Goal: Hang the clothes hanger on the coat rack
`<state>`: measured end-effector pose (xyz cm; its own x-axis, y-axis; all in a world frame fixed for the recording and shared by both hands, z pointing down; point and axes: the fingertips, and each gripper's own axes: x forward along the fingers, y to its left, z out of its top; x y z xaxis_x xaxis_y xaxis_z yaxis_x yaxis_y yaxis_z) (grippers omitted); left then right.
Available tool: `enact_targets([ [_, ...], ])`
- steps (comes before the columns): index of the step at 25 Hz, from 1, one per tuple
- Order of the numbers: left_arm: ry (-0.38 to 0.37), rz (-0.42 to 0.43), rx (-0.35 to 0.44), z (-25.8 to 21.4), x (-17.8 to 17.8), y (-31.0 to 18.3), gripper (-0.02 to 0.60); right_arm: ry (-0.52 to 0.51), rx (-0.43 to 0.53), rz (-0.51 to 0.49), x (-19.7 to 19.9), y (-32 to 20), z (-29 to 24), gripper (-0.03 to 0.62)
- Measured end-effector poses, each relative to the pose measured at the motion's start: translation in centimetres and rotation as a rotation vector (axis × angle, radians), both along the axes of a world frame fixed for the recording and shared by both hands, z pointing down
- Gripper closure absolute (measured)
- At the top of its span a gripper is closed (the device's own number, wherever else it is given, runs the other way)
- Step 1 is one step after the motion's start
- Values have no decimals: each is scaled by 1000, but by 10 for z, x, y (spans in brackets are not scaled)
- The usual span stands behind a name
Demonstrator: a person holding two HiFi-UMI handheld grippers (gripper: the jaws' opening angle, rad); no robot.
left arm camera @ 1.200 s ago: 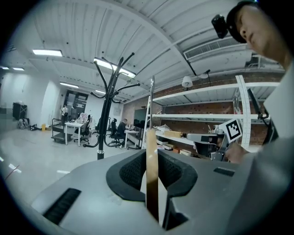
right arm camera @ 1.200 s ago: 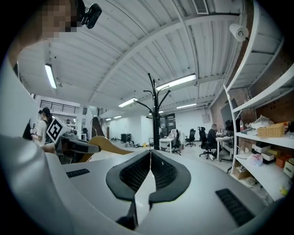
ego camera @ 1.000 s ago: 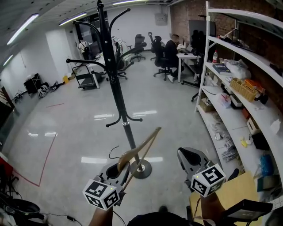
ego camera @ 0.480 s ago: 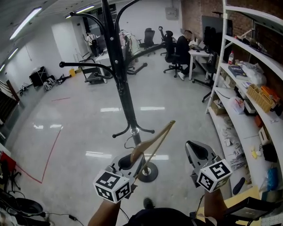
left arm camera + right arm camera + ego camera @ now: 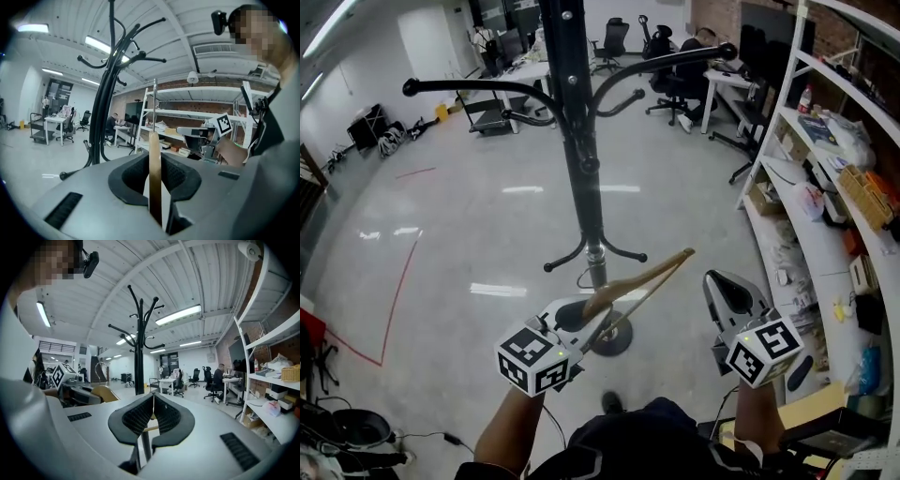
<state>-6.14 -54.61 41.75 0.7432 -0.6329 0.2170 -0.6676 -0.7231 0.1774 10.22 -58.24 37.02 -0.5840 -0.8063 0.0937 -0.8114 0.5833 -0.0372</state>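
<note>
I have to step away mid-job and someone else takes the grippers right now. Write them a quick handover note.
Left gripper: shut on the wooden hanger, which sticks out up and to the right.
Right gripper: shut, empty, level with the left one.
Coat rack: standing on the floor straight ahead; the arms in view are bare.
Done: hanger is in hand and close to the rack.
Left: raise the hanger, hook it over a rack arm, then release.
</note>
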Motion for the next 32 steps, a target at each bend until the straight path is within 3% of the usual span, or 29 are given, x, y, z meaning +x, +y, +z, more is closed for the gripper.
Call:
enact_targets([
  [5,-80,38,-72,58,2,-23,529,4,-65,8,10,-21,25,586],
  [10,-143,3,-144,100,5,-45,529,24,-102,-8,13,-39,37,586],
  [18,-161,-90,-193,152,5,-94,529,42,-148,-56,1,-64,66,586],
  [32,-232,-150,-254,225,7,-145,529,95,-222,-76,-15,-91,104,586],
])
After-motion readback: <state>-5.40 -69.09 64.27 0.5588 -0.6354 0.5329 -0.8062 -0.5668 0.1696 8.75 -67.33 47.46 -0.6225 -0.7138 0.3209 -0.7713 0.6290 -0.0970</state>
